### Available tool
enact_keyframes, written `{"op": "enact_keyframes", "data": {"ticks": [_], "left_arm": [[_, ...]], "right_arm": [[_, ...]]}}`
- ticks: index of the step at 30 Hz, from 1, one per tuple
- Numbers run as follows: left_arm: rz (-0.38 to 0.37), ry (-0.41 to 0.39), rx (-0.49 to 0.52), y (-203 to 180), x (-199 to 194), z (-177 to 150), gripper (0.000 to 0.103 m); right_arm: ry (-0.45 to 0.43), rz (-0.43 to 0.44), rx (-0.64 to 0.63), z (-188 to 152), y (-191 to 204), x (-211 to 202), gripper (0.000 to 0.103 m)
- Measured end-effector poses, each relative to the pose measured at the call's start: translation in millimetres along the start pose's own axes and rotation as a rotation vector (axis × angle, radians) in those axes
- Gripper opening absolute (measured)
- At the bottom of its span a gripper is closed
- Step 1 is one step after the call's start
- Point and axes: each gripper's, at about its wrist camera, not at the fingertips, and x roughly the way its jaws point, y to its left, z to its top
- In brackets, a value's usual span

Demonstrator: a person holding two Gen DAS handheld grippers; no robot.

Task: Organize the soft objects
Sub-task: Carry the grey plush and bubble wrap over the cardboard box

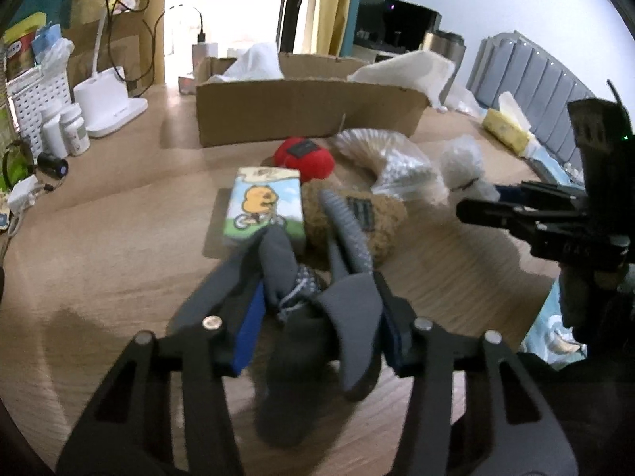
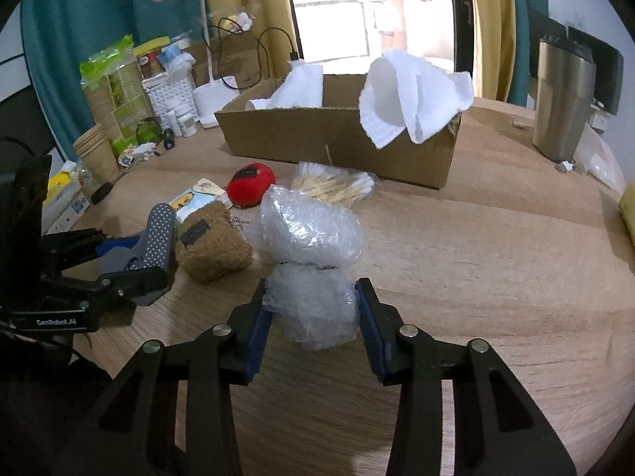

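I have the grey glove [image 1: 293, 277] in my left gripper [image 1: 317, 317], jaws half closed with both pads against it, its long axis running away from me toward the cardboard box [image 1: 309, 111] at the far side. My right gripper [image 2: 313, 309] pinches the bubble wrap bundle [image 2: 309, 246], also half closed. Both loads must travel straight ahead to the box, over the brown plush [image 2: 212, 246] and red plush [image 2: 252, 186].

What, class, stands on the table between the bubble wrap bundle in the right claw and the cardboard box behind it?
A bag of cotton swabs lies on the table between the bubble wrap bundle held by the right claw and the cardboard box. A white cloth drapes over the box's near wall. Lifting the bundle would likely clear both.
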Motion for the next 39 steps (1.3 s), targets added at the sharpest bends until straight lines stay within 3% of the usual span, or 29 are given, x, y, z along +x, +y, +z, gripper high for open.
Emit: {"op": "enact_keyframes", "data": {"ticks": [16, 26, 39], "left_arm": [[-0.048, -0.086, -0.032, 6, -26, 19, 0.049], [-0.080, -0.141, -0.043, 13, -36, 36, 0.050], [-0.064, -0.224, -0.005, 18, -40, 66, 0.050]], "right_arm": [[-0.054, -0.029, 0.019, 9, -12, -10, 0.044], [-0.101, -0.061, 0.030, 31, -26, -13, 0.044], [-0.149, -0.092, 0.024, 72, -47, -4, 0.044]]}}
